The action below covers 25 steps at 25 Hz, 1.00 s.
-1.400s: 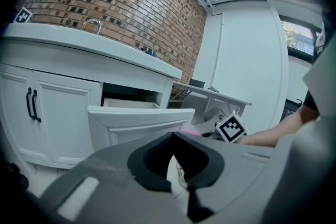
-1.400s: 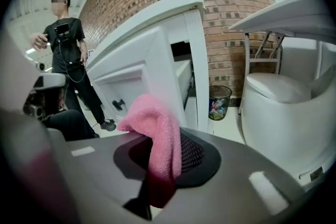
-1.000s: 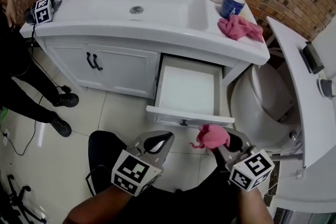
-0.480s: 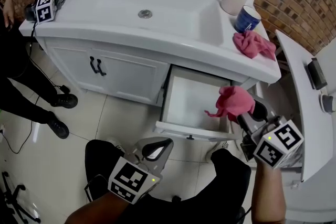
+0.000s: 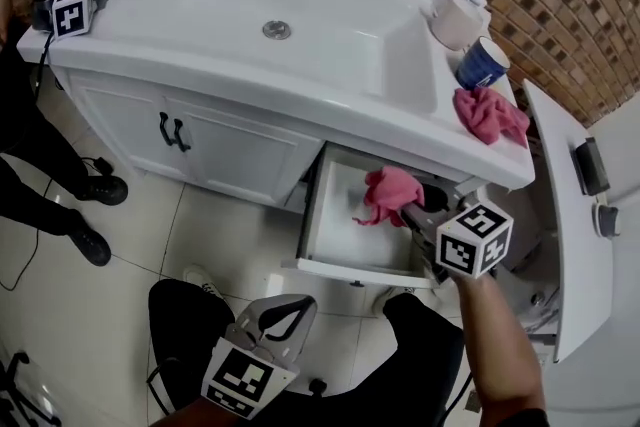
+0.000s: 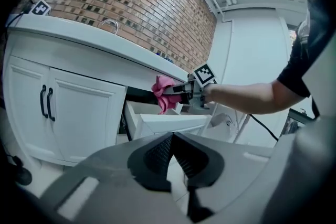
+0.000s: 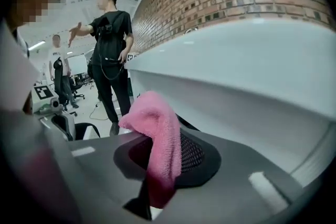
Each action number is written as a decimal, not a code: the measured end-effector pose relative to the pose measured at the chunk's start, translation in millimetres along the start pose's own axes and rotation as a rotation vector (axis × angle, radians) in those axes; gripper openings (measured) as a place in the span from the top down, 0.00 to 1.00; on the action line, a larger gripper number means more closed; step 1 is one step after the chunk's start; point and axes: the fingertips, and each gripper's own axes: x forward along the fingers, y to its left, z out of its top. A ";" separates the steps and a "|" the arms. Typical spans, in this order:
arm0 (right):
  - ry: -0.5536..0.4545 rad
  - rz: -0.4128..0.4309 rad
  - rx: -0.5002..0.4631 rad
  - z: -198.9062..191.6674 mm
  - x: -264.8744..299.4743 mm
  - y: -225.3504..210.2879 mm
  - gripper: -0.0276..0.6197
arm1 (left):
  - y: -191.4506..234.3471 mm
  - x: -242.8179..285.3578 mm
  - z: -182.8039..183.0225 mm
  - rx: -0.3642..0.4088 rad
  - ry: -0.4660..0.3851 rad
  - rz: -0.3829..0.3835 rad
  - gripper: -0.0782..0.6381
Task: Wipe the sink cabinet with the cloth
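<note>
My right gripper point(image 5: 418, 205) is shut on a pink cloth point(image 5: 388, 192) and holds it over the open white drawer point(image 5: 330, 265) of the sink cabinet point(image 5: 230, 145), just under the countertop lip. In the right gripper view the pink cloth point(image 7: 157, 139) hangs between the shut jaws with the sink's underside point(image 7: 236, 86) close ahead. My left gripper point(image 5: 275, 320) hangs low near my knees, shut and holding nothing. From the left gripper view the drawer point(image 6: 163, 123) and the pink cloth point(image 6: 164, 93) show ahead.
A second pink cloth point(image 5: 490, 115), a blue cup point(image 5: 482, 63) and a soap bottle point(image 5: 460, 15) sit on the countertop's right end. A toilet point(image 5: 560, 215) stands right of the cabinet. A person's legs point(image 5: 60, 205) are at left. Spare grippers point(image 5: 75, 0) lie on the counter's left corner.
My right gripper has carried the pink cloth up from near my lap and left into the open drawer. The left gripper has sunk a little lower in view.
</note>
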 end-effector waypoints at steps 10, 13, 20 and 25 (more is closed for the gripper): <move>0.079 0.051 0.007 -26.1 75.4 -8.3 0.84 | 18.7 20.9 -0.7 -0.029 0.024 -0.022 0.88; 0.100 0.041 0.025 -36.9 86.6 -11.5 0.84 | 18.9 22.9 1.7 -0.033 0.012 -0.027 0.88; 0.131 -0.059 0.043 -51.8 75.0 -43.9 0.84 | 11.9 28.2 9.9 -0.032 -0.020 -0.052 0.88; 0.158 -0.114 0.035 -60.8 52.1 -63.0 0.84 | 7.5 31.3 11.0 -0.038 -0.025 -0.064 0.88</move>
